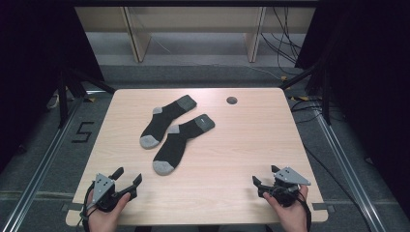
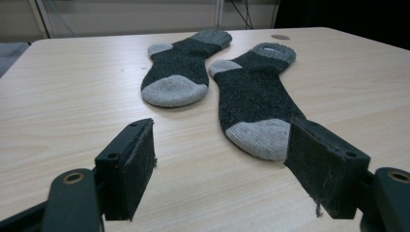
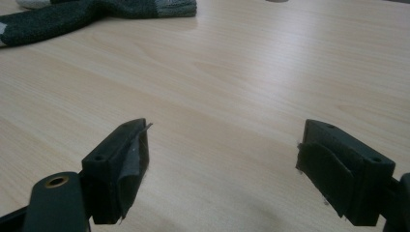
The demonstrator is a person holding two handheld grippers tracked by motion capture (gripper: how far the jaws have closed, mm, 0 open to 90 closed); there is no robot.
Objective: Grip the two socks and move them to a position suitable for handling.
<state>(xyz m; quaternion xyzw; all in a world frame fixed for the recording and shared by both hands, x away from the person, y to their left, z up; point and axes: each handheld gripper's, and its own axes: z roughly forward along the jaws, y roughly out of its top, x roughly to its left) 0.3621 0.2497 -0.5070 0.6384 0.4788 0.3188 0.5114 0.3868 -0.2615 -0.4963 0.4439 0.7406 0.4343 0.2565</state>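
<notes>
Both grippers released, empty: left gripper (image 1: pixel 126 181), right gripper (image 1: pixel 263 176). Risk: socks (image 1: pixel 175 130) overlap, so a pinch may drag both across worktop (image 1: pixel 251 140).

socks (image 1: pixel 171 130) | two, dark grey, light toes | flat, side by side | table centre

Pale wooden table (image 1: pixel 241 145) on grey floor (image 1: pixel 193 72) (black curtains (image 1: pixel 367 72) flanking).

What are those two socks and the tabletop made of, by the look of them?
The two socks look like a thick knit, perhaps wool or a cotton blend: fuzzy, matte charcoal with lighter grey toes, heels and ribbed cuffs. The table looks like pale wood-grain laminate or veneer, smooth with a faint sheen; whether it is solid wood cannot be told.
</notes>
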